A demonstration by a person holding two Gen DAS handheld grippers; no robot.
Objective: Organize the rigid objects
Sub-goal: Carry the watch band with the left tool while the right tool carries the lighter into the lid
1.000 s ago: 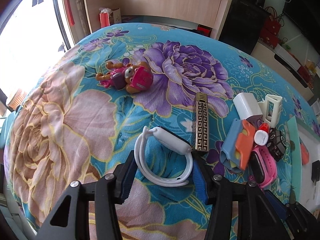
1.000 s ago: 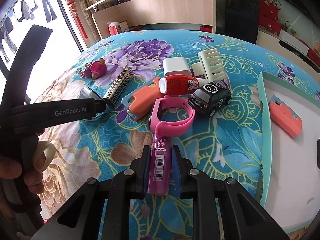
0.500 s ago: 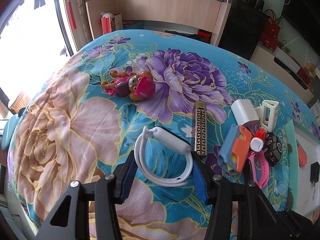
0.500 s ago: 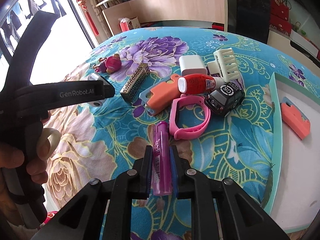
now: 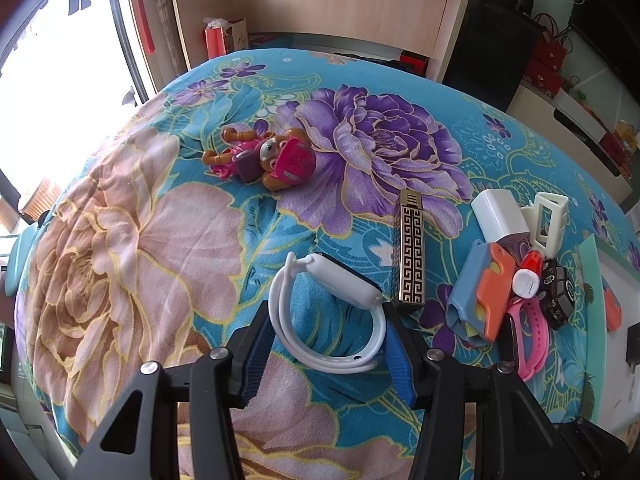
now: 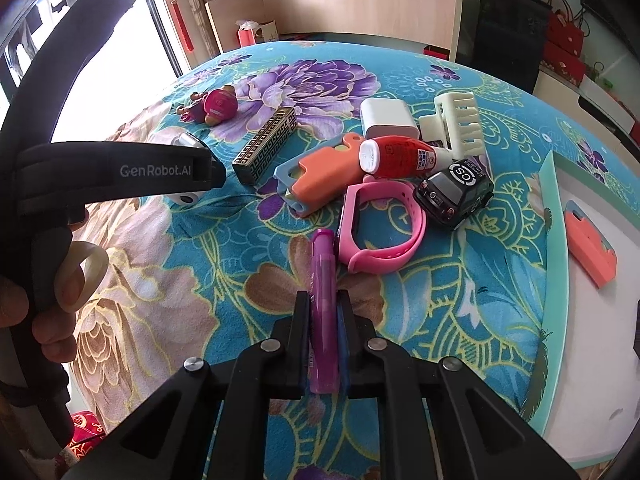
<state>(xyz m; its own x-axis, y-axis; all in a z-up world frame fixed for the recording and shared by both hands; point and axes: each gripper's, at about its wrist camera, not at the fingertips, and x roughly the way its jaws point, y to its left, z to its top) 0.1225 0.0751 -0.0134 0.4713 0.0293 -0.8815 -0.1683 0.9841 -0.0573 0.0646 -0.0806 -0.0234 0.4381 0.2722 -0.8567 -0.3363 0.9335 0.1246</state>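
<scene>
My left gripper [image 5: 328, 320] is shut on a white smartwatch [image 5: 326, 312], its looped band between the blue pads, held above the floral cloth. My right gripper [image 6: 325, 300] is shut on a purple tube [image 6: 323, 304] that points forward, lifted off the cloth. A pile lies ahead: pink wristband [image 6: 380, 236], black toy car [image 6: 454, 194], red bottle [image 6: 400, 156], orange-and-blue case [image 6: 320, 172], white charger [image 6: 386, 118], cream hair claw [image 6: 456, 124], gold-patterned box [image 6: 266, 144] and a pink toy pup [image 5: 272, 158].
A teal-rimmed white tray [image 6: 554, 264] at the right holds an orange case [image 6: 590, 248]. The person's left hand and handle [image 6: 60, 216] fill the left of the right wrist view. A wooden shelf unit [image 5: 340, 4] stands behind the table.
My right gripper has pulled back and lifted the purple tube away from the pink wristband. My left gripper has risen slightly with the white smartwatch.
</scene>
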